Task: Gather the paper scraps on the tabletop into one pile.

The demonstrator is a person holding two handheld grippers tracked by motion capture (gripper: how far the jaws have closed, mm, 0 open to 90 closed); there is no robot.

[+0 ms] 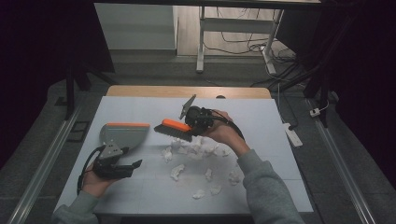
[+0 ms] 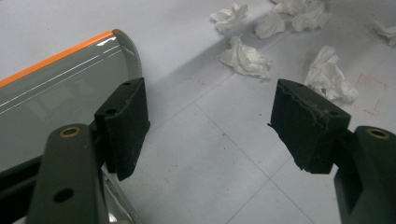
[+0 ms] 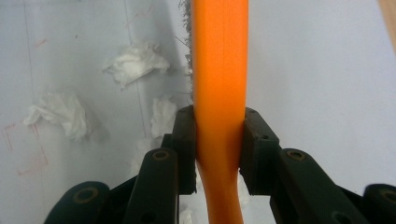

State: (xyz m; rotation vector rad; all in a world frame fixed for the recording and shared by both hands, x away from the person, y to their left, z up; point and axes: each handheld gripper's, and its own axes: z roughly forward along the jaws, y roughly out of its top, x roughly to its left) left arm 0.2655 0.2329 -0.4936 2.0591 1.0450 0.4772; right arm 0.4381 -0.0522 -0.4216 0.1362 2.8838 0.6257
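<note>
My right gripper [image 1: 190, 120] is shut on an orange brush [image 1: 173, 129], which hangs just above the table over a heap of crumpled white tissues [image 1: 198, 150]. In the right gripper view both pads clamp the orange handle [image 3: 219, 70], with my right gripper [image 3: 218, 149] looking down on tissue wads [image 3: 135, 63]. A grey dustpan [image 1: 123, 133] with an orange lip lies at the left. My left gripper [image 1: 134, 166] sits just in front of it, open. In the left gripper view nothing lies between the jaws of my left gripper [image 2: 208, 126]; the dustpan [image 2: 56, 93] runs behind the left jaw.
More tissue wads [image 1: 205, 182] are scattered across the middle and front right of the pale table [image 1: 140, 196]. Tissue wads [image 2: 245, 58] lie beyond the left gripper's jaws. A wooden strip [image 1: 187, 91] edges the far side of the table.
</note>
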